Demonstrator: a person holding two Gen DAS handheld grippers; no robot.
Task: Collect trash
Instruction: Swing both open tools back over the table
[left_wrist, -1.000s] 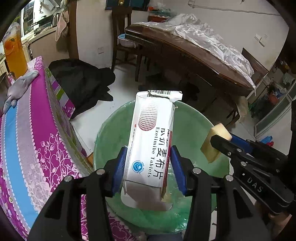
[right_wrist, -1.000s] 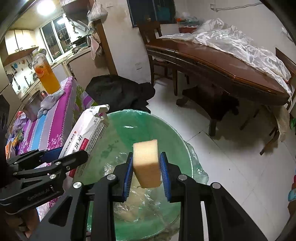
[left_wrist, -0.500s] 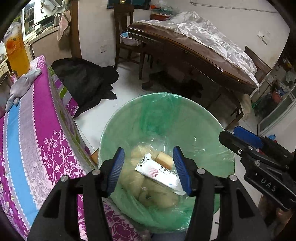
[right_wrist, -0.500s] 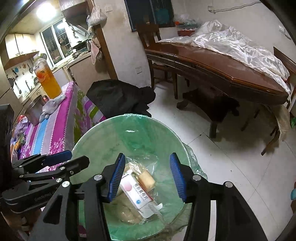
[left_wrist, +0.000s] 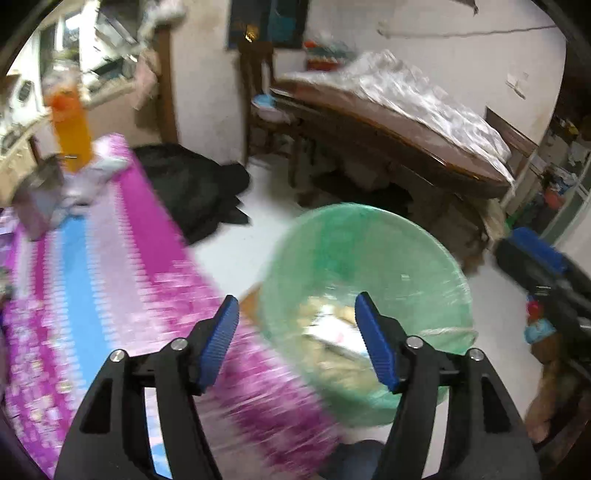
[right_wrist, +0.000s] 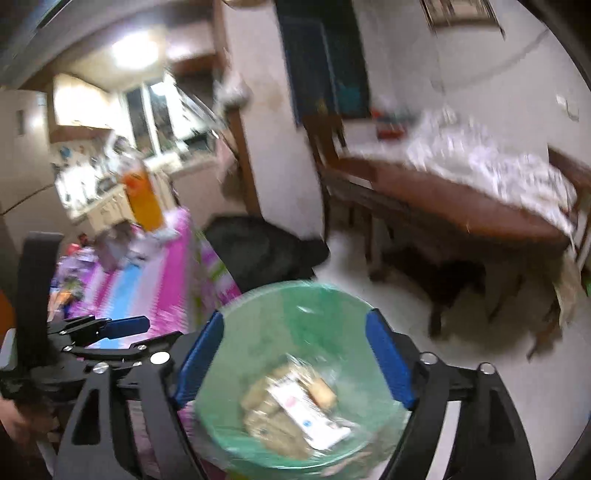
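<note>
A green-lined trash bin (left_wrist: 369, 266) (right_wrist: 295, 310) stands on the floor beside the table with the purple cloth (left_wrist: 110, 266). Inside lie a white tablet box (right_wrist: 306, 410) (left_wrist: 332, 328) and a yellow sponge piece (right_wrist: 323, 393) among other scraps. My left gripper (left_wrist: 297, 341) is open and empty, above the bin's left rim and the table edge. My right gripper (right_wrist: 295, 360) is open and empty, above the bin. Both views are blurred by motion.
An orange drink bottle (left_wrist: 70, 125) and a grey cloth (left_wrist: 99, 170) sit at the table's far end. A black bag (left_wrist: 192, 188) lies on the floor. A wooden dining table (left_wrist: 406, 147) with plastic sheeting stands at the right, chairs behind.
Both grippers opened: the tablet box and the sponge piece fell into the bin. Since then both grippers have swung left and up, away from the bin toward the purple table.
</note>
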